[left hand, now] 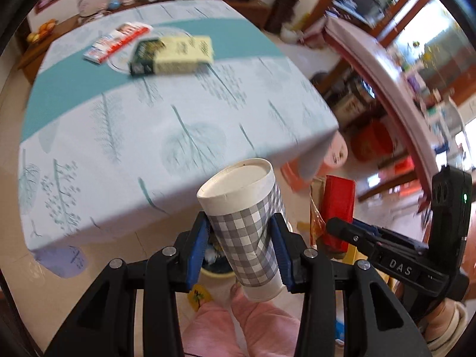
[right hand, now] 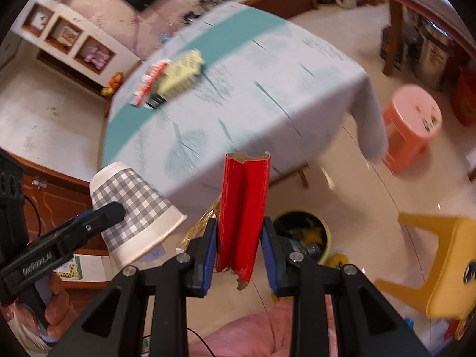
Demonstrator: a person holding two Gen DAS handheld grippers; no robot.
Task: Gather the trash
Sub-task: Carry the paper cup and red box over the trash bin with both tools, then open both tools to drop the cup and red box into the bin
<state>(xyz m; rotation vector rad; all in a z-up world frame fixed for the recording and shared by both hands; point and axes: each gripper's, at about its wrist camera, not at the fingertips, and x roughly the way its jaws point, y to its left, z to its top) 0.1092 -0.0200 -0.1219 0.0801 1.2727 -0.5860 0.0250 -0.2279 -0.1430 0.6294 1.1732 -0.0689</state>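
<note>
Left wrist view, nearest first: the left gripper (left hand: 242,250) is clamped on a grey checked paper cup (left hand: 247,226), blue pads pressing both sides, held off the table's near edge. Beside it, the right gripper (right hand: 239,250) squeezes a crumpled red carton (right hand: 244,217), with a bit of gold wrapper (right hand: 202,226) touching it. Below sits a yellow-rimmed trash bin (right hand: 325,232). Farther off, a yellow box (left hand: 178,55) and red-white box (left hand: 119,40) lie toward the table's (left hand: 119,136) far edge.

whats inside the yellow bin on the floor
The yellow bin holds dark, jumbled trash with something yellow among it, too blurred to identify. The right claw, shut on the red carton, covers its near left side, so the rest is hidden.
</note>
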